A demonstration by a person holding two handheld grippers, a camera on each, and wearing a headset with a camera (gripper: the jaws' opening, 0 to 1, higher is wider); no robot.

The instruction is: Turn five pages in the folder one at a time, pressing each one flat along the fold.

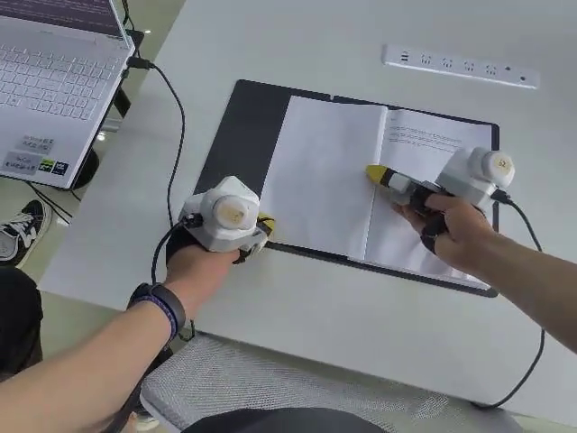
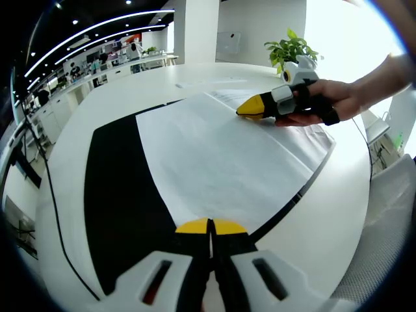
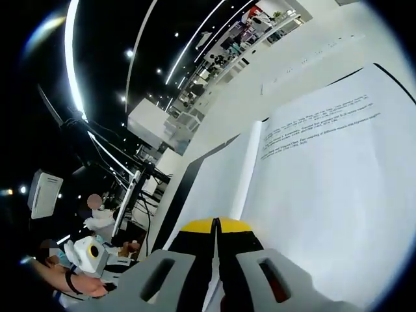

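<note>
A black folder (image 1: 242, 135) lies open on the white table, with a blank white page (image 1: 320, 176) on its left and a page with a few lines of print (image 1: 433, 144) on its right. My left gripper (image 1: 263, 225) is shut, its yellow tips resting at the near left corner of the blank page (image 2: 214, 169). My right gripper (image 1: 375, 172) is shut, tips down beside the fold (image 3: 250, 162), near the printed page (image 3: 338, 182). The left gripper view catches the right gripper (image 2: 250, 107) and its hand across the page.
A white laptop (image 1: 50, 81) sits at the table's far left, its black cable (image 1: 176, 117) running past the folder's left edge. A white power strip (image 1: 460, 66) lies beyond the folder. A grey chair (image 1: 270, 383) stands at the near table edge.
</note>
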